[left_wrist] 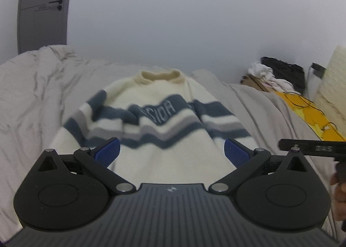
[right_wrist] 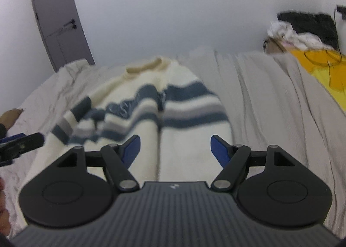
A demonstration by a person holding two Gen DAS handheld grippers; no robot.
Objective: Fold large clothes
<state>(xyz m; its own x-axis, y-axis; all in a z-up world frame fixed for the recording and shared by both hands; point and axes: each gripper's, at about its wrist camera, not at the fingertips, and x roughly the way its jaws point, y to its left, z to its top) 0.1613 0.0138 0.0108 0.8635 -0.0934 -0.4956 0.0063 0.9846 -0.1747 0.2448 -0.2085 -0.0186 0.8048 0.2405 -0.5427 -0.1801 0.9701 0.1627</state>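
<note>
A cream sweater (left_wrist: pixel 155 121) with blue and grey stripes and stitched letters lies on the bed, collar at the far end, both sleeves folded in over the body. It also fills the middle of the right wrist view as the sweater (right_wrist: pixel 151 104). My left gripper (left_wrist: pixel 172 151) hovers over its lower part, open, nothing between the blue pads (left_wrist: pixel 108 152). My right gripper (right_wrist: pixel 175 149) is open too, above the sweater's lower right side, empty. Each gripper shows at the edge of the other's view: the right one (left_wrist: pixel 311 148), the left one (right_wrist: pixel 19 145).
A wrinkled light grey bed sheet (left_wrist: pixel 32 99) covers the bed. A pile of clothes and a dark bag (left_wrist: pixel 281 73) sit at the far right beside a yellow cloth (left_wrist: pixel 311 115). A grey door (left_wrist: pixel 43 8) stands at the back left. A hand (right_wrist: pixel 10 117) shows at left.
</note>
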